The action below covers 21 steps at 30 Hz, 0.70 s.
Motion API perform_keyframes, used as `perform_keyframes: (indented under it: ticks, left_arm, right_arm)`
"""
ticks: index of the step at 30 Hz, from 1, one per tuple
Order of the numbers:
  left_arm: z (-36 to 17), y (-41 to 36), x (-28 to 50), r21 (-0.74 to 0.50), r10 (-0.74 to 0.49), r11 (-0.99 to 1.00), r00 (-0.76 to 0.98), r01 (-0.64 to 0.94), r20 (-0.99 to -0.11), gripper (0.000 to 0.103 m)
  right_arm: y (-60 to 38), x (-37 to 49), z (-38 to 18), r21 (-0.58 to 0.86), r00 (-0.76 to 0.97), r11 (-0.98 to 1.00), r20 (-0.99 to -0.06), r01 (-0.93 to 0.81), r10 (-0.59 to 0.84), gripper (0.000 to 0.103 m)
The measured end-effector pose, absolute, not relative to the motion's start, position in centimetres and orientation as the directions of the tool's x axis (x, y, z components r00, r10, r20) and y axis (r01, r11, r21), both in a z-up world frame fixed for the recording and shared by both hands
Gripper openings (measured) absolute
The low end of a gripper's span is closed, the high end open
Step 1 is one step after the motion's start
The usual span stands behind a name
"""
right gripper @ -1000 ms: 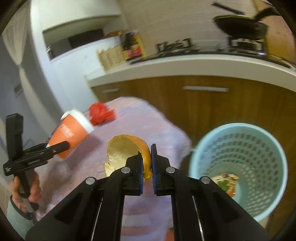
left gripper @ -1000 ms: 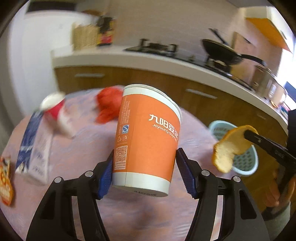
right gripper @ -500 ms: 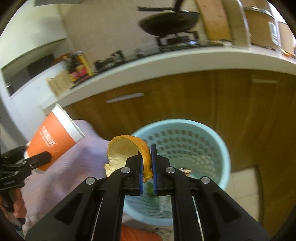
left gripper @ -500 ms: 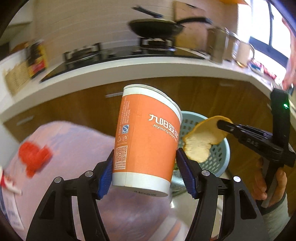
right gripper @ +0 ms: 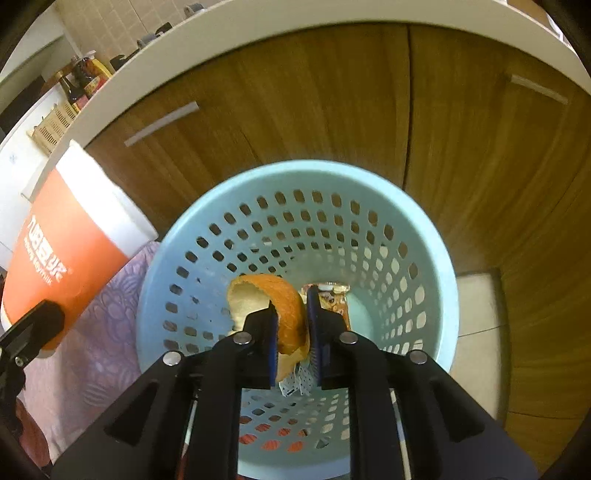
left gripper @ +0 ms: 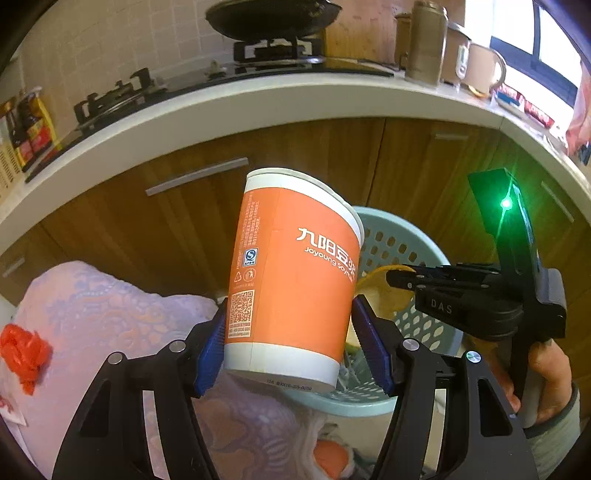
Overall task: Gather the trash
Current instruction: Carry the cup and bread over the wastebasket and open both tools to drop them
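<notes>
Over pale-blue basket (right gripper: 439, 266) by wood cabinets (right gripper: 332, 110), left claw (left gripper: 291, 347) gripping cup (left gripper: 295, 277), right claw (right gripper: 291, 332) just loosening, peel (right gripper: 284, 306) between.

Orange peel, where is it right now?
In the right wrist view, the orange peel sits between the right tongs, directly over the blue basket.

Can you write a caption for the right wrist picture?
Right gripper loosening around an orange peel above the blue basket.

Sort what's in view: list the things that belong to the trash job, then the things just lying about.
Job: orange cup in left gripper; orange peel between right gripper's just-opening jaws; blue basket; red wrapper.

Lying about: pan, mug, sauce bottles.
</notes>
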<state>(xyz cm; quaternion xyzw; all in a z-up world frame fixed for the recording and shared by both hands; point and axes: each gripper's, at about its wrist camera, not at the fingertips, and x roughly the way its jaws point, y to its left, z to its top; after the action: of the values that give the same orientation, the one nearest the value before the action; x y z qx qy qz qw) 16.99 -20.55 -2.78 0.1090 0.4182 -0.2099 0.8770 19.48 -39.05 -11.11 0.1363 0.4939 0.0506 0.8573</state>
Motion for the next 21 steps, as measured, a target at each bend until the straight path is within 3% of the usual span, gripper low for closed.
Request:
perform_keyframes:
  ticks: [3,6,8,9,10,18,21]
  left_arm:
    - [-3.6,-21.1,17.5,0.003,-0.281,0.887,0.546,0.461,-0.789,0.062]
    - [-4.1,-21.3,17.7,-0.008,-0.287,0.886,0.535,0.464,-0.794,0.062]
    - [-4.2,-21.4,17.7,-0.010,-0.291,0.883,0.532,0.469,-0.795,0.062]
    - [-4.2,-21.5,17.8,-0.009,-0.292,0.883,0.532,0.470,-0.795,0.062]
    - [-4.2,-21.6,17.9,-0.010,-0.292,0.882,0.532,0.470,-0.795,0.062]
    - [-4.4,-22.7,18.5,-0.015,-0.295,0.879,0.520,0.477,-0.802,0.063]
    - [-4.7,-23.2,18.5,0.031,-0.257,0.882,0.535,0.471,-0.805,0.075]
  right_arm:
    - [-39.9,19.3,-12.1,0.315,0.491,0.947,-0.836,0.064,0.245,0.019]
    - [-40.8,19.1,-12.6,0.335,0.486,0.939,-0.836,0.084,0.255,0.031]
    - [-41.4,18.8,-12.4,0.330,0.496,0.940,-0.833,0.092,0.244,0.042]
    - [-41.8,18.6,-12.2,0.343,0.508,0.935,-0.824,0.091,0.253,0.053]
    - [-42.2,18.4,-11.9,0.358,0.522,0.929,-0.812,0.092,0.262,0.056]
    - [-43.6,16.8,-9.5,0.395,0.579,0.914,-0.769,0.095,0.272,0.056]
    - [-43.7,16.2,-8.8,0.396,0.591,0.913,-0.761,0.094,0.269,0.056]
